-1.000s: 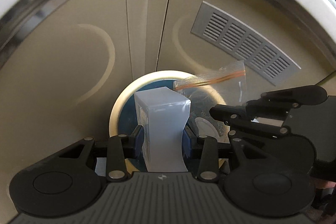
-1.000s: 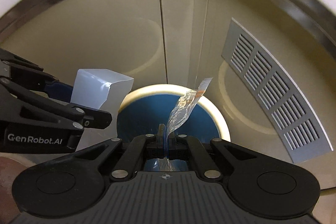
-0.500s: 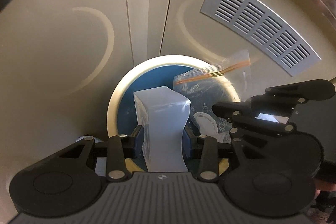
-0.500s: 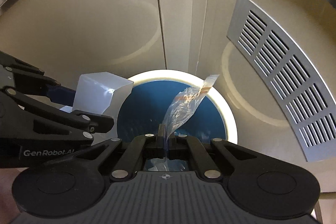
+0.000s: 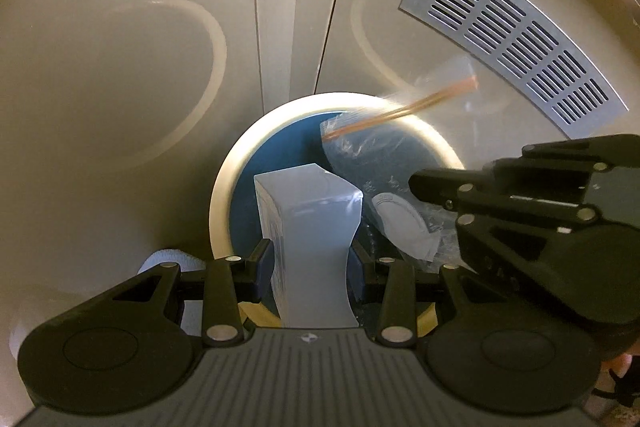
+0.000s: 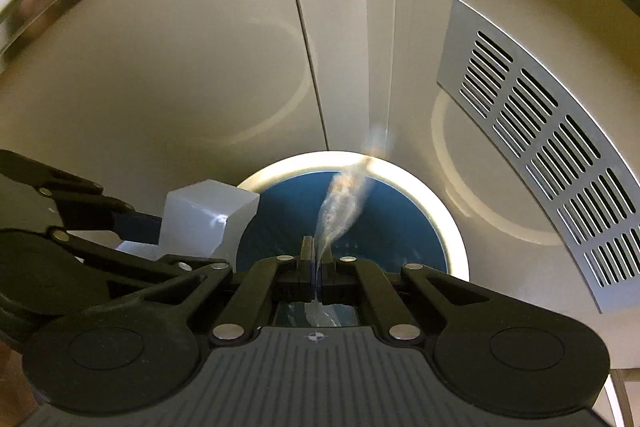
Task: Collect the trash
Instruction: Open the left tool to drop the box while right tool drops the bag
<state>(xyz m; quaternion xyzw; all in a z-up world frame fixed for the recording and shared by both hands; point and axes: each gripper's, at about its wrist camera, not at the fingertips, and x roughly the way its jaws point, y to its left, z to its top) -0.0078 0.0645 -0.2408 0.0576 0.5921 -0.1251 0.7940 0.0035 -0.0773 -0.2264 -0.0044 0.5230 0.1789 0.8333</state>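
Left gripper clamped on pale box (sides pinched in), right gripper closed on clear plastic bag, both above blue-lined bin.

Floor not visible. Round bin w/ cream rim, blue inside, stands against beige cabinet doors. Grey vent grille on door up-right of bin. Pale blue-white thing just left of bin.

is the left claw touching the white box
Touching. The left wrist view shows the left claw with both blue pads pressed against the white box, whose sides bow inward between them.
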